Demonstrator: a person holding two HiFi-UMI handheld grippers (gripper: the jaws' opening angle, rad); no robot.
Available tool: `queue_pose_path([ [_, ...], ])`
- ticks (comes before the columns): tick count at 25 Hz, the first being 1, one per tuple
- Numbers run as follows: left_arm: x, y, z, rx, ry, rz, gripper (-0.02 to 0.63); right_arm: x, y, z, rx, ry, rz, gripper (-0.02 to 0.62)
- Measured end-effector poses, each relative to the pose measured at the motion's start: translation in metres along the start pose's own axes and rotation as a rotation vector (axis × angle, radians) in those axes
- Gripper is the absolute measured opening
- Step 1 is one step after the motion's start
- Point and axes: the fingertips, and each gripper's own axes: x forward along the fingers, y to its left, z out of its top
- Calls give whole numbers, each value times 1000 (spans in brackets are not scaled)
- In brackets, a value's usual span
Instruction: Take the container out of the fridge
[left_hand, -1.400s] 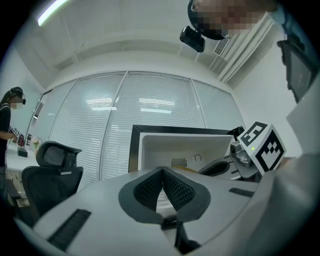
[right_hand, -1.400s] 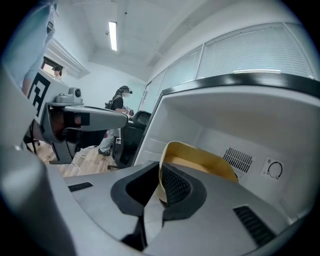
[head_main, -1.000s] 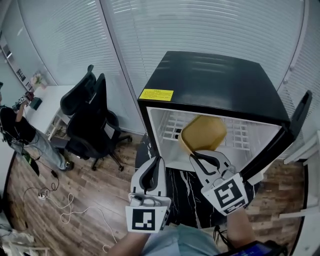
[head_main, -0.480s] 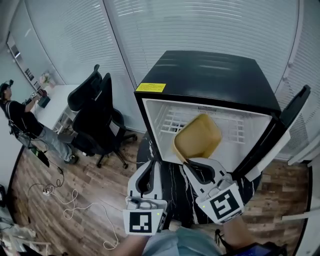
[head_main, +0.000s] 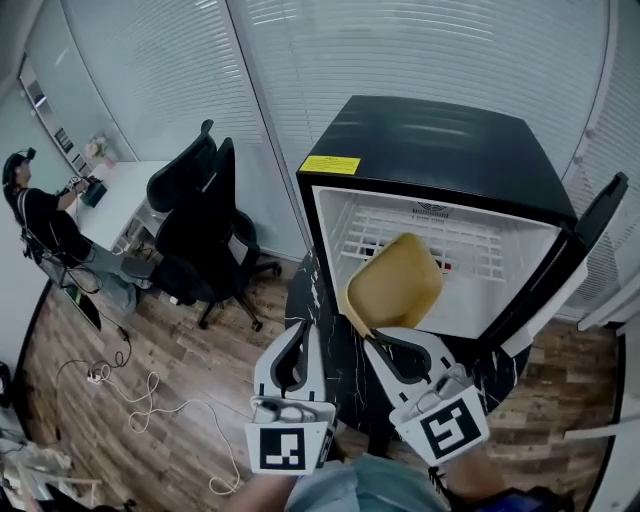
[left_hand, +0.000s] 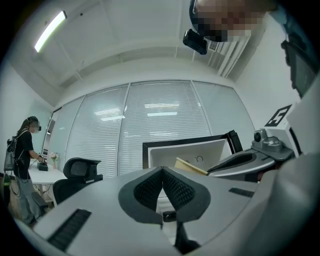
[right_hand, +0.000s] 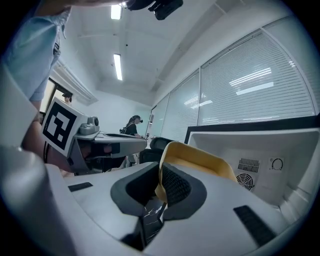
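Container Position and Gripper State

Yellow plastic container (head_main: 394, 285) hangs tilted just in front of the open compartment of the black compact fridge (head_main: 440, 145), outside the cabinet and over the black marble-patterned table (head_main: 345, 375). The right gripper (head_main: 378, 335) pinches the container's near rim. The left gripper (head_main: 298, 345) sits beside it, jaws pressed together on nothing. The fridge's white interior carries a white wire shelf (head_main: 470, 245). Whether the container holds anything cannot be made out.

Only the right gripper view shows the rim clamped between the ribbed pads (right_hand: 175, 185), and a round fan grille (right_hand: 246, 181) on the fridge's rear wall. Only the head view shows the open fridge door (head_main: 560, 265) and the black office chairs (head_main: 195, 215).
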Motion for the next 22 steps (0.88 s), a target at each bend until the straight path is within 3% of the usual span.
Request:
queue_pose_path([
  [12, -16, 34, 23, -5, -50, -129, 14, 16, 28, 40, 44, -97, -184, 35],
  [18, -19, 31, 36, 2, -133, -185, 14, 5, 20, 50, 59, -126, -281, 35],
  [22, -19, 30, 31, -19, -98, -192, 14, -2, 14, 55, 67, -141, -315, 35],
])
